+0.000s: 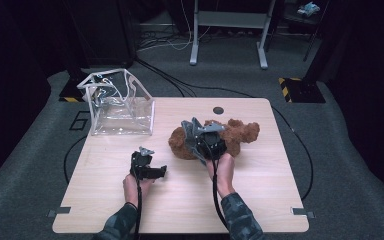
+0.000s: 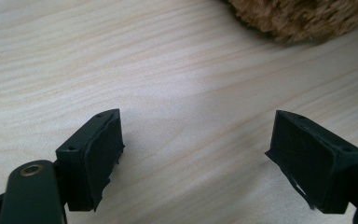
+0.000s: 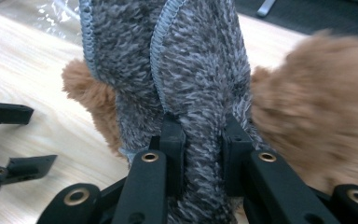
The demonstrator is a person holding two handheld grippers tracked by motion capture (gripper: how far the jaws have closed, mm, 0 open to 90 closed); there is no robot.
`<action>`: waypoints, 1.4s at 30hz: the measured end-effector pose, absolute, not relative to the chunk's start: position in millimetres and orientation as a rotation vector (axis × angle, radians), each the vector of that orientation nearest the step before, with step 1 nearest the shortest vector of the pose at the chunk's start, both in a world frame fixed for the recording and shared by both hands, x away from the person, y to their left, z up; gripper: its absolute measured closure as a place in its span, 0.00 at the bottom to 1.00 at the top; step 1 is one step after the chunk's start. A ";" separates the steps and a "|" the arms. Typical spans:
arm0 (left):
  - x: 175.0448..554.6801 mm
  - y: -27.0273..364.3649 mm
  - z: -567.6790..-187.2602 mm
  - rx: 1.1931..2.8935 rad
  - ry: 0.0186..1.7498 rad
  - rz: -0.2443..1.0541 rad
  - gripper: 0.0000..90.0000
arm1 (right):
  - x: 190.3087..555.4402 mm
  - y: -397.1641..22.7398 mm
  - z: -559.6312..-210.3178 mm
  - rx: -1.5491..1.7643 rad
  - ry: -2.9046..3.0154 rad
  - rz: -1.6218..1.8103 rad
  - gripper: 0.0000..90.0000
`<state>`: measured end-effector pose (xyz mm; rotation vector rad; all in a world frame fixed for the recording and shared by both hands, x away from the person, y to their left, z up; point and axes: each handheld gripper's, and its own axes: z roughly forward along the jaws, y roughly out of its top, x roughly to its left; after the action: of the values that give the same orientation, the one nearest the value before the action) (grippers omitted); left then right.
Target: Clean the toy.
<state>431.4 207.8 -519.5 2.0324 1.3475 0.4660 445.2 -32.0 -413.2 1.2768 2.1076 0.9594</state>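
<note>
A brown teddy bear (image 1: 237,132) lies on the wooden table (image 1: 260,200) right of its middle. My right gripper (image 1: 202,137) is over the bear's left side, shut on a fold of grey fleecy cloth (image 3: 200,70) with a stitched hem. The cloth stands up between the jaws in front of the bear (image 3: 317,107). My left gripper (image 1: 164,171) rests low over the table to the left of the bear. Its jaws stand wide apart with only bare wood (image 2: 168,70) between them. The bear's fur (image 2: 303,16) lies just beyond them. From the right gripper view, the left gripper (image 3: 23,140) sits at the left edge.
A clear plastic bag (image 1: 120,107) with handles stands open at the table's back left corner. A small dark hole (image 1: 218,110) sits near the back edge. Desk legs (image 1: 195,50) and cables lie on the carpet beyond the table.
</note>
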 end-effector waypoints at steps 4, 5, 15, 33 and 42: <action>430.4 206.4 -520.1 2.041 1.339 0.477 0.19 | 444.0 -25.3 -421.7 1.285 2.143 0.960 0.84; 429.6 205.0 -521.0 2.047 1.333 0.498 0.19 | 440.9 -21.7 -426.9 1.281 2.163 0.951 0.84; 426.5 201.2 -525.7 2.020 1.319 0.556 0.19 | 429.2 -11.5 -445.6 1.251 2.274 0.959 0.84; 421.7 200.9 -528.6 1.998 1.293 0.575 0.20 | 421.4 -35.4 -411.8 1.252 2.184 0.997 0.84; 421.4 200.5 -528.8 1.996 1.286 0.579 0.20 | 441.2 -26.4 -429.7 1.302 2.228 0.935 0.84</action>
<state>421.4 200.5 -528.8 1.9965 1.2863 0.5790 441.2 -26.4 -429.7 1.3023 2.2277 0.9351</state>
